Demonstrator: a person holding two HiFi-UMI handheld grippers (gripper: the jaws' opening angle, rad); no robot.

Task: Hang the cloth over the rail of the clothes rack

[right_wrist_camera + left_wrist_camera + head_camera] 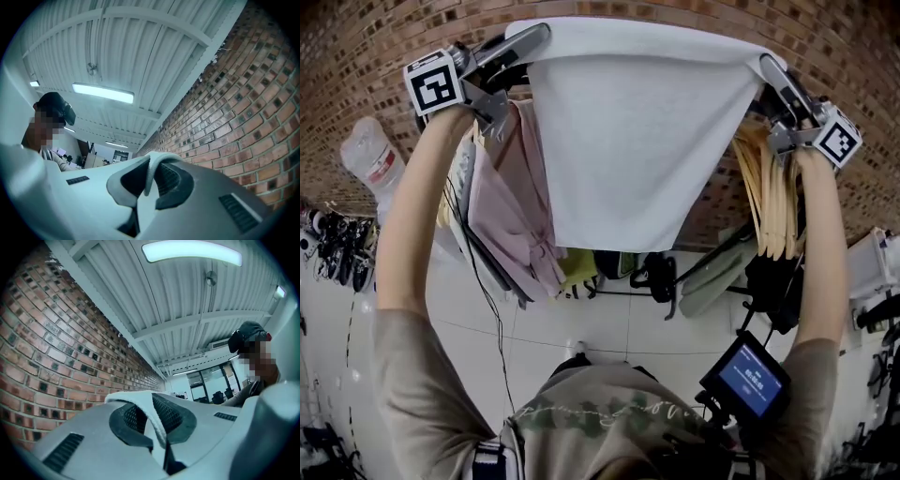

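We have the cloth [628, 131] up high and stretched wide between both tools, one top corner in each. The left tool [539, 33] is clenched on the left corner; in the left gripper view a white fold of cloth sits pinched between its jaws. The right tool [766, 64] is clamped on the right corner in the same way, as the right gripper view shows.

The cloth hangs flat from its top edge, in front of the brick wall [375, 56]. It sits between the pink garment [511, 206] on the left and the wooden hangers [769, 197] on the right. We take it those hang from the clothes rack. The rail itself is hidden behind the cloth, so we cannot tell whether the fabric touches it.

Progress, as we judge it:
- Done: the pickup, the spread and the lift.
- Not yet done: the drape, since the whole sheet seems to hang on the near side with both tools bearing it.
- Left: carry the top edge over the rail, lower it so the fabric falls on both sides, then let go with both tools.
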